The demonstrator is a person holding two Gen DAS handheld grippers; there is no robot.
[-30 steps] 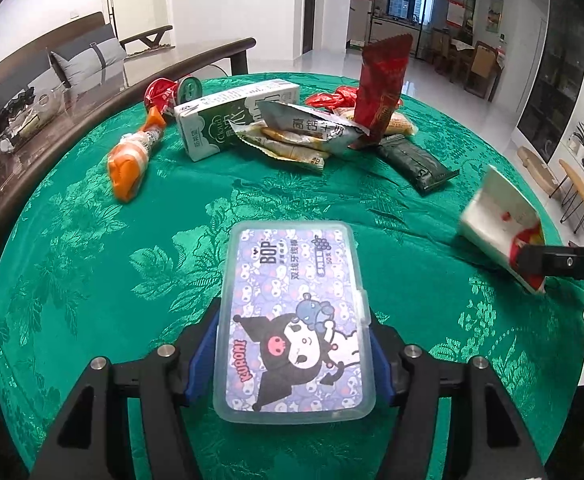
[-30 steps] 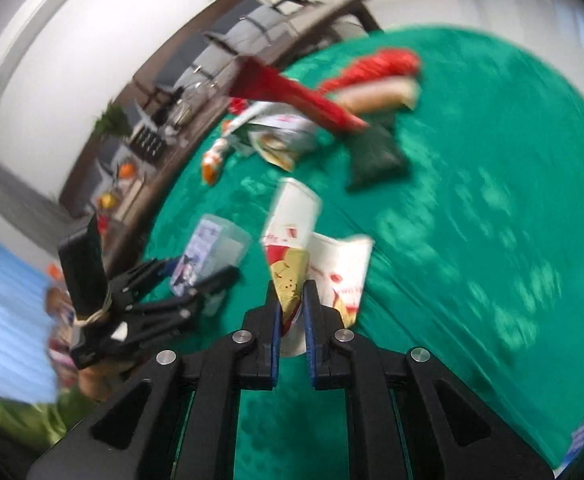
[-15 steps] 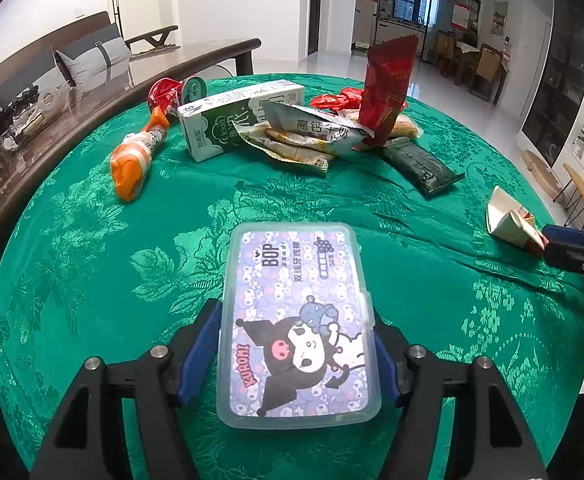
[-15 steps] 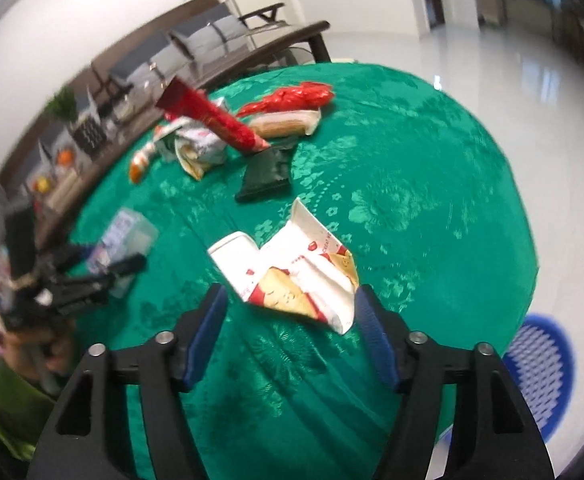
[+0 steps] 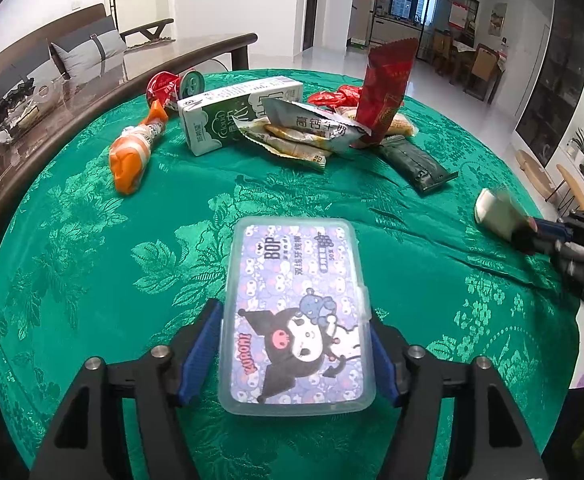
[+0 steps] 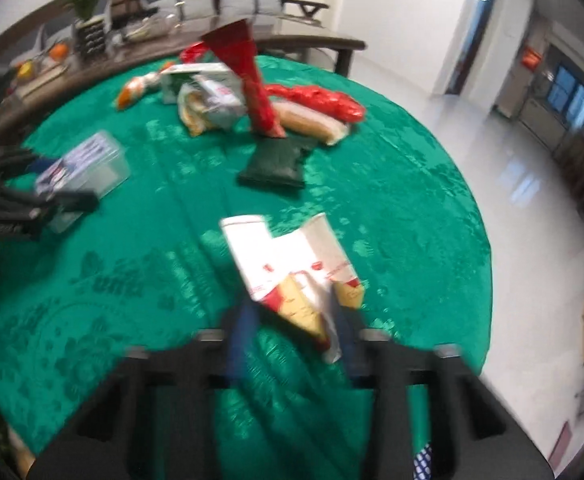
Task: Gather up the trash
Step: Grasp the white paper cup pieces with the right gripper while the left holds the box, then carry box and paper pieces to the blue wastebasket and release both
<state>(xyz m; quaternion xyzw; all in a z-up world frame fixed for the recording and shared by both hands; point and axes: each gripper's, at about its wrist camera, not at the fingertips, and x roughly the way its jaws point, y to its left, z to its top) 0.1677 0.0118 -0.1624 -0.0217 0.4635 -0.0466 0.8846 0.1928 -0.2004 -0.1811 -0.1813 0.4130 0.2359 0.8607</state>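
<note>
My left gripper (image 5: 294, 354) is shut on a clear plastic box with a purple cartoon label (image 5: 296, 312), held low over the green tablecloth (image 5: 91, 240). My right gripper (image 6: 292, 328) is open; a flattened white, red and yellow paper carton (image 6: 292, 264) lies on the cloth between its fingers. That carton (image 5: 496, 210) and the right gripper (image 5: 548, 236) show at the right in the left wrist view. A trash pile sits at the far side: a green milk carton (image 5: 227, 118), snack wrappers (image 5: 308, 128), a tall red bag (image 5: 384, 88), a dark green pouch (image 5: 416, 164), an orange wrapper (image 5: 131, 152).
The round table's edge (image 6: 480, 280) drops to a white tiled floor on the right. A blue basket (image 6: 424, 464) peeks out below the table edge. A dark wooden bench (image 5: 71, 92) and a sofa stand behind the table.
My right gripper opened and let the paper carton down onto the cloth, then swung around it. My left gripper kept hold of the plastic box and barely moved.
</note>
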